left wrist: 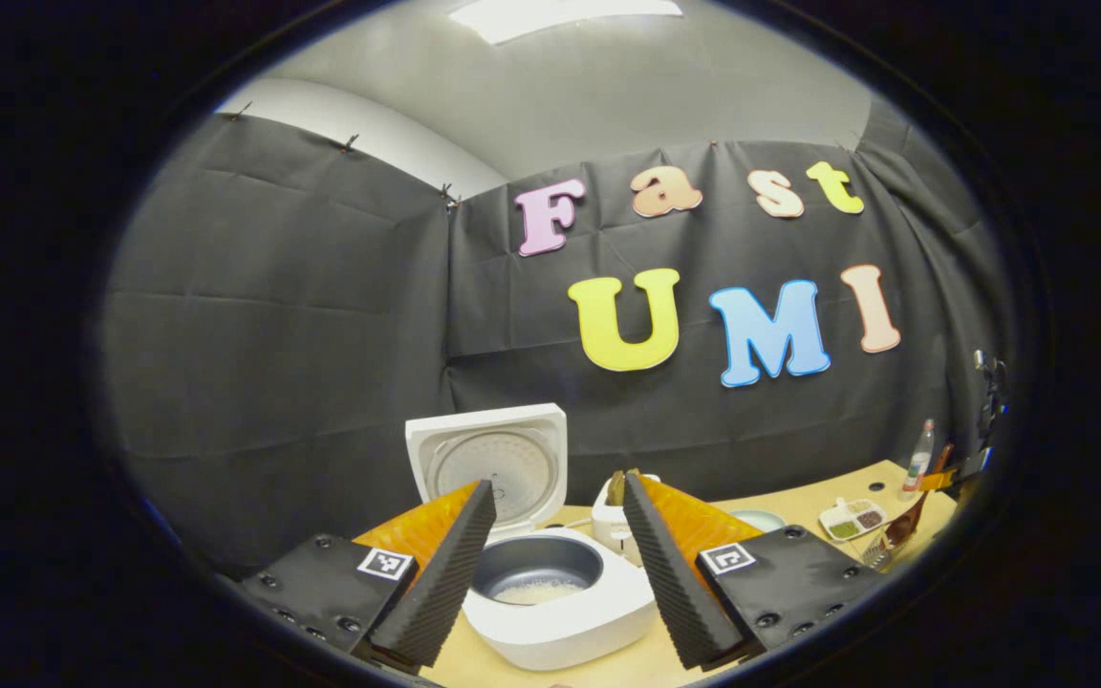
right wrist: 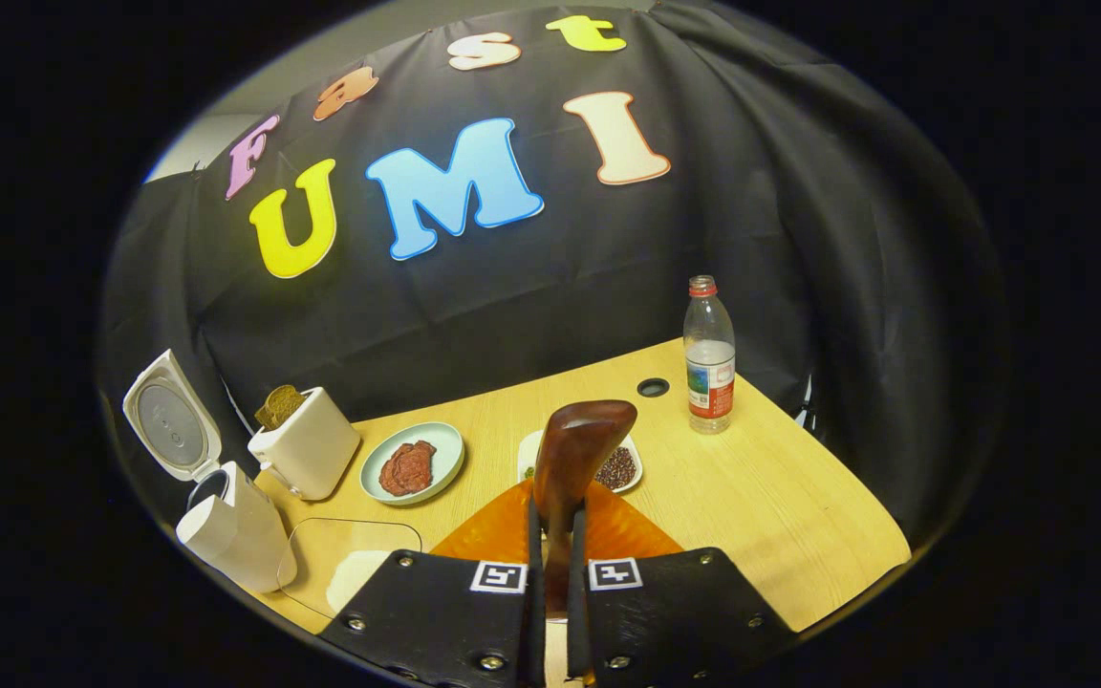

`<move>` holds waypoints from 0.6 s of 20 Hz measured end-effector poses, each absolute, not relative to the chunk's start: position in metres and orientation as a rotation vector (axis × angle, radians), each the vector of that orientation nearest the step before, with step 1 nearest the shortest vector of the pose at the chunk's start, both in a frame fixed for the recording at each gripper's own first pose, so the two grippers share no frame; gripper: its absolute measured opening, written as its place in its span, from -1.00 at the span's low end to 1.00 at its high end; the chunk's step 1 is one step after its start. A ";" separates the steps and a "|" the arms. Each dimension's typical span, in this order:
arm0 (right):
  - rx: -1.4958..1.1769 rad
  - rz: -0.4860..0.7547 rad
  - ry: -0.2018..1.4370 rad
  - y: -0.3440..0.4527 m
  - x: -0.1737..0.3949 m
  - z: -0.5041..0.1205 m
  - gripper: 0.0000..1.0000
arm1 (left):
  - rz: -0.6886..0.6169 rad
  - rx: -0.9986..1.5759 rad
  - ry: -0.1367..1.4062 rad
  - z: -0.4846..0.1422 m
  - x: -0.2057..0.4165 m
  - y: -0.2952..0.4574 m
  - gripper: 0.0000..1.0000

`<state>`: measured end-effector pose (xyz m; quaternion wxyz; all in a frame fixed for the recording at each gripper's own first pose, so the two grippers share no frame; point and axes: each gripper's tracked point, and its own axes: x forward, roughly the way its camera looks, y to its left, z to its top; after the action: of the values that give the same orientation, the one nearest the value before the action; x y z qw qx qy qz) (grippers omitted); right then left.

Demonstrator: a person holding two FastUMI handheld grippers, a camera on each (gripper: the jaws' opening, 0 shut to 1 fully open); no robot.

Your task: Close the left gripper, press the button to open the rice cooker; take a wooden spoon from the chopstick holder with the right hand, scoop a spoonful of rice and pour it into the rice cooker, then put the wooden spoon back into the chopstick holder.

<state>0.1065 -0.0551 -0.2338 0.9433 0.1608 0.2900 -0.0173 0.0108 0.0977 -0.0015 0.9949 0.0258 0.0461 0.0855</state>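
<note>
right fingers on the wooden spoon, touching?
Touching. The right gripper view shows both fingers pressed against the wooden spoon handle, no gap on either side.

White rice cooker (left wrist: 560,602) at table's left, lid raised, rice inside; brown wooden spoon (right wrist: 574,449) upright, bowl uppermost.

Wooden table (right wrist: 780,497) bears rice cooker (left wrist: 560,602), bottle (right wrist: 709,355), plate (right wrist: 414,462), perhaps a toaster (right wrist: 307,444).

White rice cooker (left wrist: 560,612), dark brown wooden spoon (right wrist: 574,449), pale green plate (right wrist: 441,473)
</note>
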 end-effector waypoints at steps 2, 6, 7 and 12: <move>0.340 -0.035 0.609 -0.055 0.104 -0.242 -0.79 | 0.176 0.052 0.095 -0.003 0.008 0.099 0.94; 0.349 -0.036 0.636 -0.055 0.097 -0.246 -0.76 | 0.178 0.036 0.102 -0.006 0.010 0.099 0.94; 0.346 -0.034 0.636 -0.055 0.096 -0.244 -0.73 | 0.177 0.030 0.102 -0.006 0.012 0.100 0.94; 0.302 -0.051 0.547 -0.067 0.097 -0.203 -0.03 | 0.157 0.004 0.092 -0.008 0.022 0.096 0.94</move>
<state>0.0971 -0.0671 -0.2030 0.9512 0.1485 0.2693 -0.0251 0.0216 0.0963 -0.0078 0.9959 0.0018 0.0457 0.0784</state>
